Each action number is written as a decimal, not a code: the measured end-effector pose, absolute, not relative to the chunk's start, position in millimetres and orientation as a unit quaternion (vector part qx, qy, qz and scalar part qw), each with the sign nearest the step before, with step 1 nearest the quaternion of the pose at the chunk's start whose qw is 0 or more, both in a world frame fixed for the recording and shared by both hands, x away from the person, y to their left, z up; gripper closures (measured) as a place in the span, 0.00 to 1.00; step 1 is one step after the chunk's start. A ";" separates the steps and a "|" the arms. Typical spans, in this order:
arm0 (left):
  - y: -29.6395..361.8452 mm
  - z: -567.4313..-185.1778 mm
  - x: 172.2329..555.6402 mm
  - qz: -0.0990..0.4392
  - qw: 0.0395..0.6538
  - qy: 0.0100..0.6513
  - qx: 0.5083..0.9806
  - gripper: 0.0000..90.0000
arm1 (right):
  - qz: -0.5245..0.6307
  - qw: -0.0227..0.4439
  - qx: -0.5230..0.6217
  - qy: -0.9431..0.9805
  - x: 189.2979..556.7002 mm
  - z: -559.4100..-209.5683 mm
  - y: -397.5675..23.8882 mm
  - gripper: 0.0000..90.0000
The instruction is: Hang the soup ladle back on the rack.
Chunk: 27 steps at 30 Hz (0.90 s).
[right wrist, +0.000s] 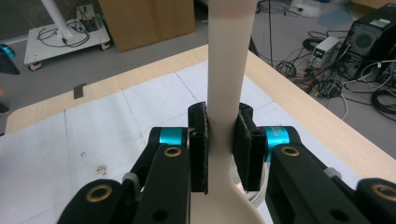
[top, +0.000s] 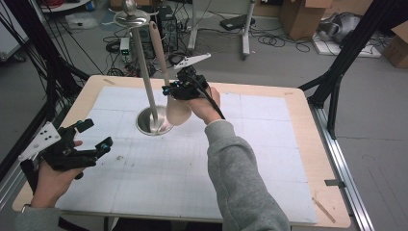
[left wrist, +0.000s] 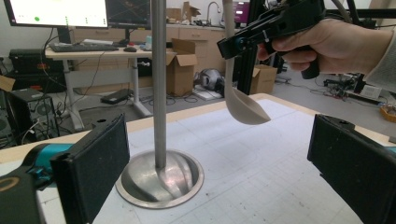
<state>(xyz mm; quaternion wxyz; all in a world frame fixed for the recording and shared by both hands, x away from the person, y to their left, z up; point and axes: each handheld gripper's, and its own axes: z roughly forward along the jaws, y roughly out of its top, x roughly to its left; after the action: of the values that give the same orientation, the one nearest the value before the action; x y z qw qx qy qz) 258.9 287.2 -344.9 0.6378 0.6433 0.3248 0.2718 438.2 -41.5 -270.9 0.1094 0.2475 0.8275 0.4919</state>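
My right gripper (right wrist: 220,144) has its pads clamped on the beige ladle (top: 174,103) low on the handle, bowl hanging just beside the steel stand (top: 144,72), seemingly clear of its round base (left wrist: 161,179). My left gripper (top: 94,134) sits well apart near the table (top: 298,120) edge, jaws wide, holding nothing.

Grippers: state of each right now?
Left gripper: open, nothing between its jaws.
Right gripper: shut on the ladle handle, bowl hanging down.
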 end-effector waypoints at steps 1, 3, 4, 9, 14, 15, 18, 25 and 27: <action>287.5 -344.9 258.3 0.272 0.637 0.325 0.643 0.07 | 0.490 0.111 0.249 0.828 440.0 -271.3 -37.7 0.86; 287.8 -344.7 257.9 0.272 0.637 0.325 0.643 0.07 | 0.488 0.112 0.250 0.829 441.5 -271.7 -34.5 0.86; 287.8 -344.6 257.6 0.272 0.638 0.326 0.643 0.07 | 0.488 0.112 0.250 0.829 442.1 -271.9 -33.3 0.86; 288.6 -344.4 256.4 0.273 0.638 0.326 0.642 0.07 | 0.489 0.114 0.252 0.827 443.7 -273.4 -30.6 0.86; 289.0 -344.5 255.9 0.274 0.637 0.327 0.642 0.07 | 0.490 0.120 0.249 0.827 444.9 -274.2 -30.2 0.86; 288.8 -344.6 256.1 0.274 0.637 0.326 0.642 0.07 | 0.490 0.123 0.250 0.826 445.2 -274.6 -30.0 0.86; 288.4 -344.9 256.2 0.273 0.637 0.326 0.643 0.07 | 0.488 0.129 0.247 0.827 444.8 -275.0 -29.2 0.85; 288.8 -344.8 256.0 0.274 0.637 0.327 0.642 0.07 | 0.498 0.148 0.241 0.820 441.4 -271.8 -28.8 0.74; 288.9 -344.7 256.0 0.274 0.637 0.327 0.642 0.07 | 0.496 0.150 0.243 0.820 440.6 -270.8 -30.2 0.65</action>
<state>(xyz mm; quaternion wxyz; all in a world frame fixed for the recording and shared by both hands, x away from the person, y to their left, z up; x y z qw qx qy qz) 256.0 288.9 -344.7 0.6370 0.6419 0.3273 0.2739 440.6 -30.2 -270.8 0.1498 0.2427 0.8199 0.4963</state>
